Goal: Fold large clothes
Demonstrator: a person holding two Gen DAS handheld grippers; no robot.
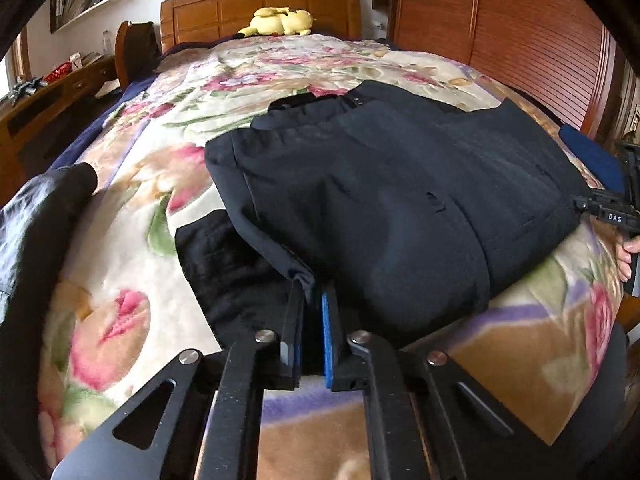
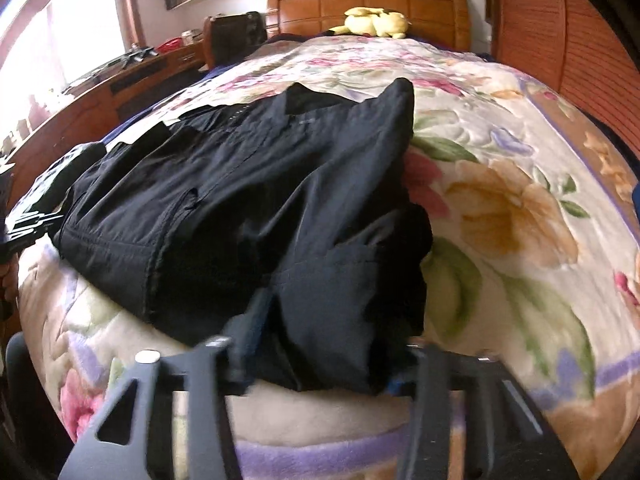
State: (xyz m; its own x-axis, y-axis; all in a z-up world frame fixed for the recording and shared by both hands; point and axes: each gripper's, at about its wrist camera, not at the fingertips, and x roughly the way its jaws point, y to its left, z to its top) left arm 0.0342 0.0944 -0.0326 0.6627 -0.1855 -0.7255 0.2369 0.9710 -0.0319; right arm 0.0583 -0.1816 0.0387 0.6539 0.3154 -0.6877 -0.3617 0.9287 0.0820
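A dark navy jacket (image 1: 400, 184) lies partly folded on the flowered bedspread (image 1: 132, 216). My left gripper (image 1: 314, 292) is shut on a hem edge of the jacket at its near left corner; the blue pads pinch the cloth. In the right wrist view the jacket (image 2: 240, 200) fills the middle, and my right gripper (image 2: 324, 328) stands open with its fingers wide, the jacket's near edge lying between them. The left finger (image 2: 252, 320) touches the cloth; the right finger is mostly hidden under it. The right gripper also shows at the left wrist view's right edge (image 1: 612, 208).
A black garment (image 1: 36, 216) lies at the bed's left edge. A yellow plush toy (image 1: 280, 22) rests by the wooden headboard (image 1: 260, 8). A wooden desk (image 1: 48, 100) stands left of the bed, a slatted wooden wardrobe (image 1: 520, 32) to the right.
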